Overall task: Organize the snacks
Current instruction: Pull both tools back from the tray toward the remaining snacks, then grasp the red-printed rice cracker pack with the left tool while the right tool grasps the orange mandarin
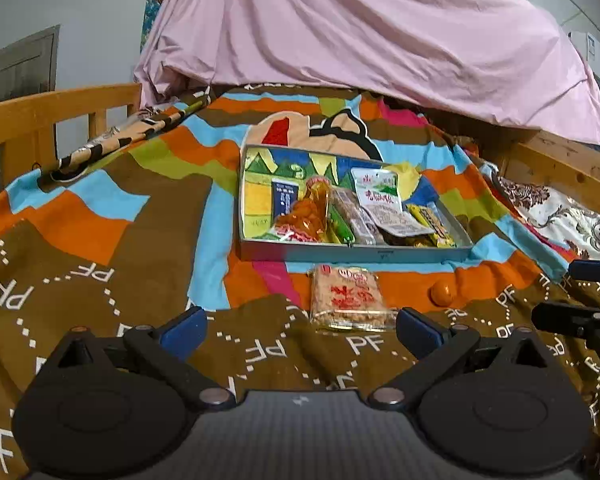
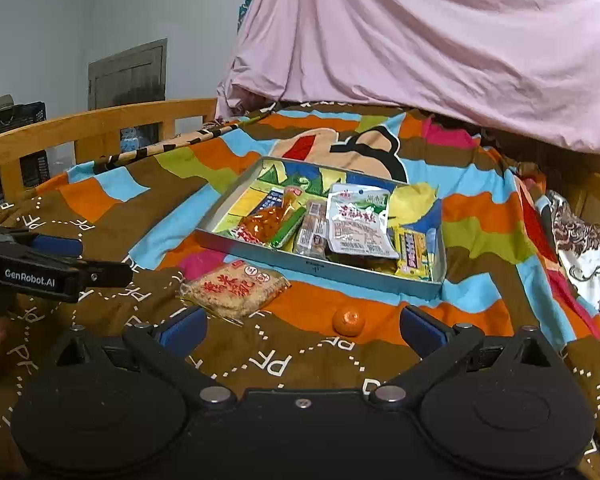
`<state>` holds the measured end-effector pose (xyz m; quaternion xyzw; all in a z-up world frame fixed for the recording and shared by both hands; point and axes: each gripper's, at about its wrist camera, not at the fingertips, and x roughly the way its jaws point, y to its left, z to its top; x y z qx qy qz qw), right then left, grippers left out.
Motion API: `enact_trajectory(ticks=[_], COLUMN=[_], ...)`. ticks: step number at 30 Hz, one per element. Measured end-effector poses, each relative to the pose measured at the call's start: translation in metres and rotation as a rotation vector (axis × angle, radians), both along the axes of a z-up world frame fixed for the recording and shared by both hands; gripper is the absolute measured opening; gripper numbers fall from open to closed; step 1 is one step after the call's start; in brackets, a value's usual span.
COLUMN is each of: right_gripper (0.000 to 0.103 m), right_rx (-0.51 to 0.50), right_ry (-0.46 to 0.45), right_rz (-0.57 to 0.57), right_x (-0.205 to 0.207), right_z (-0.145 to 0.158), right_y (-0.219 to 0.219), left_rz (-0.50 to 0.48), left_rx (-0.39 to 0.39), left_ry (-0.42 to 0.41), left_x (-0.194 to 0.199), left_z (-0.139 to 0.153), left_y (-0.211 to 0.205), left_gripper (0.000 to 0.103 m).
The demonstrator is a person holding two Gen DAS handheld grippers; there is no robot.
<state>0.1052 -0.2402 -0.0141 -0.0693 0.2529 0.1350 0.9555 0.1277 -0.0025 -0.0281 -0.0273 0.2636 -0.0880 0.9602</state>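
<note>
Two snacks are left outside the shallow grey metal tray (image 2: 320, 270), which is parked on the patchwork brown, orange and blue blanket (image 2: 112, 184) and already loaded along its near side with packets. One is a clear-wrapped rice cracker pack with red lettering (image 1: 350, 300), lying flat just in front of the tray's near wall. The other is a small round orange fruit (image 2: 348, 321), off to its right on the blanket.

Both are untouched, so a pickup step seems to be in hand. The left gripper (image 1: 300, 330) is held wide open, nothing in it, lined up roughly on the cracker pack. The right gripper (image 2: 302, 330) is spread wide and empty too, with the orange between its fingers' line.

Next, a low flat approach is probably needed for the crinkly pack.
</note>
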Motion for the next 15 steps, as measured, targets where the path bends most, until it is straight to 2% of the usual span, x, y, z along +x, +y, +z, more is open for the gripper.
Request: enact_trajectory(ticks=[15], right_gripper=[0.102], right_rx=[-0.016], right_ry=[0.088], right_rz=[0.011], right_x=[0.023], right_z=[-0.025], right_y=[0.005], left_rz=[-0.006], left_rx=[-0.039], left_ry=[0.104], left_x=[0.01], left_z=[-0.02], left_y=[0.003], left_gripper=[0.102])
